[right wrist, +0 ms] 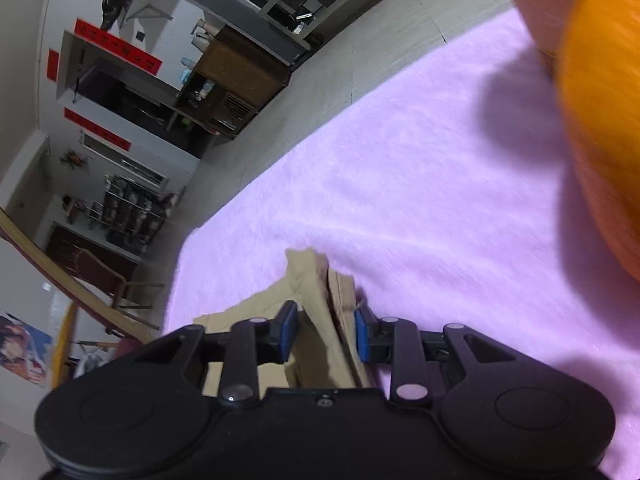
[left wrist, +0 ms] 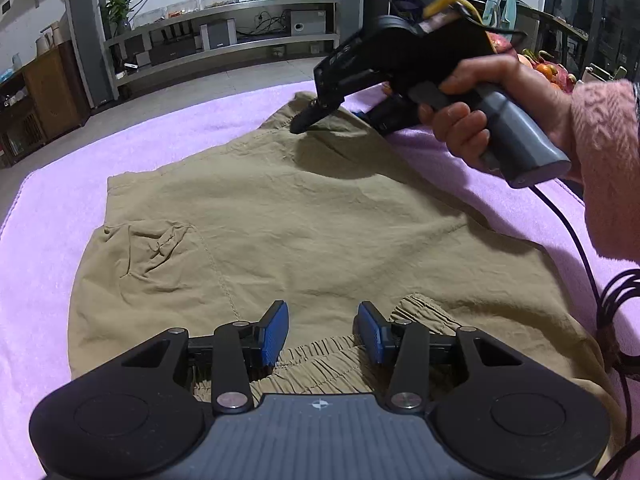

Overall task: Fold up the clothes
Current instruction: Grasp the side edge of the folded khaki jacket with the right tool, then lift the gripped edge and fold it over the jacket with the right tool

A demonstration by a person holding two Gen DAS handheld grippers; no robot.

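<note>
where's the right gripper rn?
Left wrist view, upper right: right gripper sits at the far corner of the khaki shorts on the pink blanket, fabric between its fingers.

Khaki shorts (left wrist: 304, 216), flat, lightly wrinkled

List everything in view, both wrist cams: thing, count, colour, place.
shorts: 1, khaki, spread flat on the blanket
blanket: 1, pink-lilac, under the shorts
shelf unit: 1, grey, far wall
speaker: 1, grey, left of shelf
fruit: several, orange and pink, far right
cables: black, right edge
left hand-held gripper: open over the waistband
right hand-held gripper: open around a far corner of the shorts
right hand: pink sleeve, on grip
</note>
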